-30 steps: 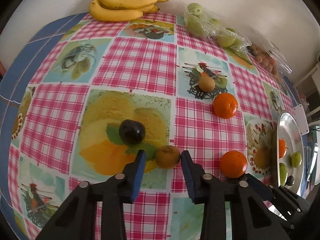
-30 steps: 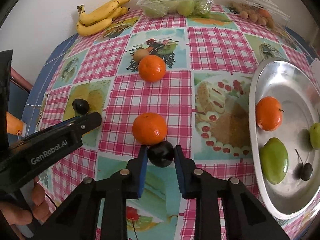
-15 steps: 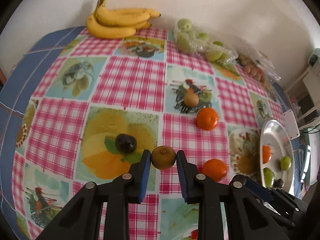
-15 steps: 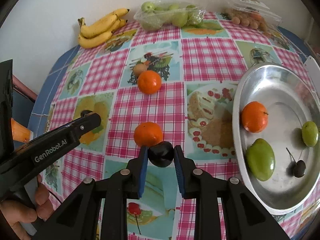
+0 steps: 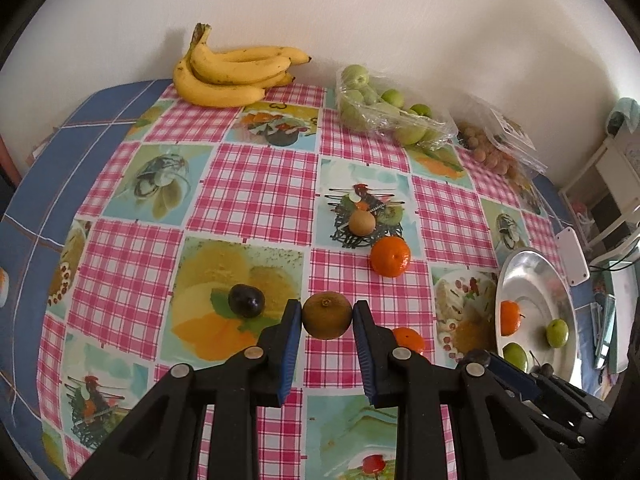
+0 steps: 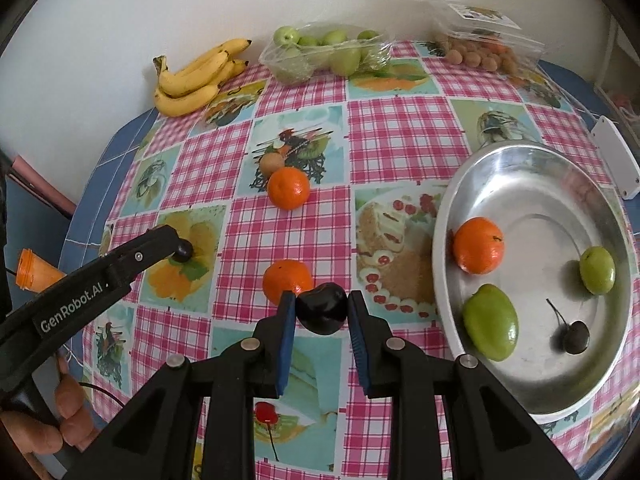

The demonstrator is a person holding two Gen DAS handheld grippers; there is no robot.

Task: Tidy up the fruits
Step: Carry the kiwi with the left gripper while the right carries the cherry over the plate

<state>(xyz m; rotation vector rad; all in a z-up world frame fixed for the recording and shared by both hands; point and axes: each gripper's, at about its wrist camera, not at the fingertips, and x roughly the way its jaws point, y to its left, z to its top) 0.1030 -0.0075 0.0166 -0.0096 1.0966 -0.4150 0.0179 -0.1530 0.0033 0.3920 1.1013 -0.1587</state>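
My left gripper (image 5: 327, 318) is shut on a brown kiwi (image 5: 327, 315), held above the checked tablecloth. My right gripper (image 6: 321, 314) is shut on a dark plum (image 6: 322, 308), also lifted off the table. A silver tray (image 6: 516, 160) at the right holds an orange (image 6: 478, 245), a green mango (image 6: 491, 322), a small green fruit (image 6: 597, 270) and a dark cherry (image 6: 575, 337). Loose on the cloth lie two oranges (image 6: 288, 188) (image 6: 285, 279), another kiwi (image 5: 362, 222) and a dark plum (image 5: 246, 300).
Bananas (image 5: 234, 76), a bag of green fruit (image 5: 384, 108) and a packet of small brown fruit (image 5: 494, 148) line the wall. A white box (image 6: 614, 160) lies beyond the tray. A person's hand (image 6: 52, 420) holds the left gripper's handle at the lower left.
The left jaws closed on the kiwi, and both grippers rose with their fruit, so the table looks farther away in both views.
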